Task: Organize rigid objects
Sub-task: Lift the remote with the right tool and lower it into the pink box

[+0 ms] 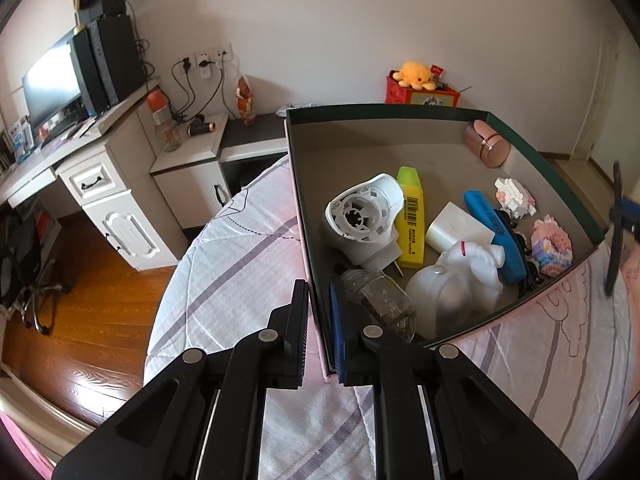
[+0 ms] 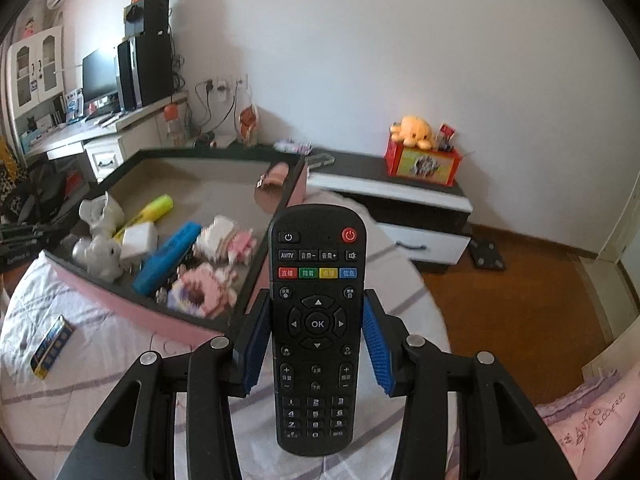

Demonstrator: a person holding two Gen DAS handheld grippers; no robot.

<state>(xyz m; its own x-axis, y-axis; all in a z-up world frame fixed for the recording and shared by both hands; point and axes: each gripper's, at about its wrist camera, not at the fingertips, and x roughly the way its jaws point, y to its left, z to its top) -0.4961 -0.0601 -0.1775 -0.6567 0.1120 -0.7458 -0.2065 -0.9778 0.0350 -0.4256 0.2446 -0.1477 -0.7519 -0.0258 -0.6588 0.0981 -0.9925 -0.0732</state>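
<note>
Right gripper [image 2: 318, 344]: jaws clamped on a black remote control [image 2: 316, 328], one blue pad against each long edge, roughly at its middle.
Remote control: upright between the jaws, button face to the camera, its top well past the fingertips and held above the striped bedspread [image 2: 80, 392].
Remote writing: "AV/TV" and "OK" read clearly; a red power button at top right; a row of red, green, yellow and blue keys with Chinese characters too small to read; a number pad at the bottom.
Left gripper [image 1: 320, 312]: jaws pinching the near wall of the storage box [image 1: 316, 240], one finger outside, the blue-padded one inside.
Storage box: pink outside, dark rim, ahead of the left jaws; beyond and left of the right jaws.
Box contents: yellow highlighter [image 1: 410, 216] with a barcode label, blue marker [image 1: 494, 236], white plug-in device [image 1: 364, 216], glass bottle [image 1: 380, 304] just beside the inner finger.
Bedding print: partly legible, "LOOERSO".
</note>
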